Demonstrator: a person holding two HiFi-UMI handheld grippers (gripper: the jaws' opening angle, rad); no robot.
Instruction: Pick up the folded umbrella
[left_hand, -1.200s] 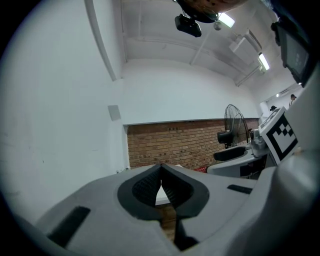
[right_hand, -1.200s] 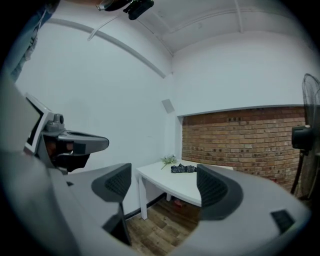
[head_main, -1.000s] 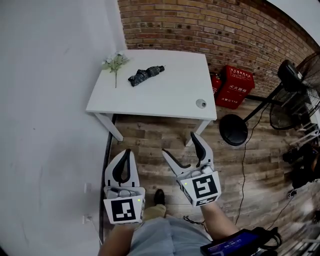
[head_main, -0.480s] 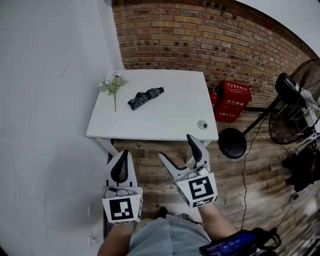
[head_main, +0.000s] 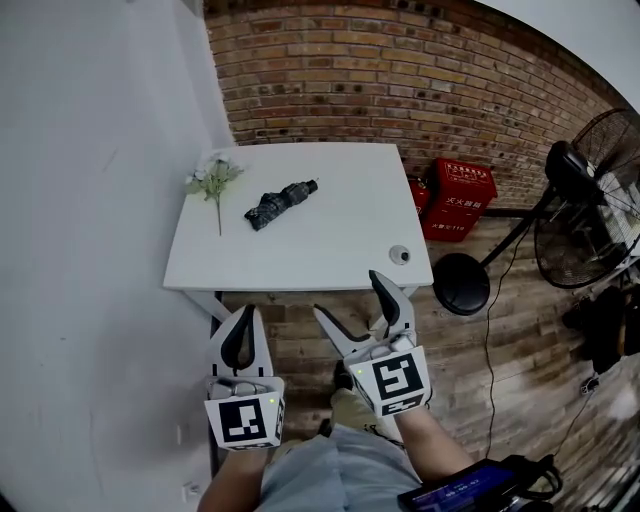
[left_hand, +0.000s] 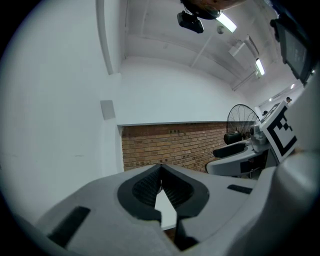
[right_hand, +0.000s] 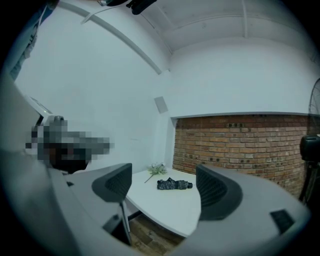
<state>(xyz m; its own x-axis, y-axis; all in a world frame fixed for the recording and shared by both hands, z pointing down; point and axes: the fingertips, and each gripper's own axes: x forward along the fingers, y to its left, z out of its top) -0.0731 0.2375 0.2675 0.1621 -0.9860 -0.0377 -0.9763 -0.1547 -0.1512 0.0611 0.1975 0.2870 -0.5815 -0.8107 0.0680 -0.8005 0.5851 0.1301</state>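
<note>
Before reaching over the white table, standing ahead of both pairs of jaws and touched by neither, reckon with the folded umbrella lying flat on it, well beyond the tips and toward the far side. Expect a light load: probably a stiff core of shaft and folded ribs under loose, soft cloth, apt to crumple and slip a little under the pads. Hardly fragile, yet likely to tip or swing if pinched at one end. Best taken across the thick middle of the bundle, with the jaws astride its length and closing on the firm core instead of a fold of cloth alone. Looking along the right gripper, shows framed between the two jaws but far off, well apart from both. On that gripper, jaws spread wide and bare, gripping nothing, and by the look of it wide enough for the bundle's middle. On the left gripper, jaws brought together with the tips meeting, nothing caught between the ribbed pads, nothing touched. Would need opening before lending any help with the lift.
</note>
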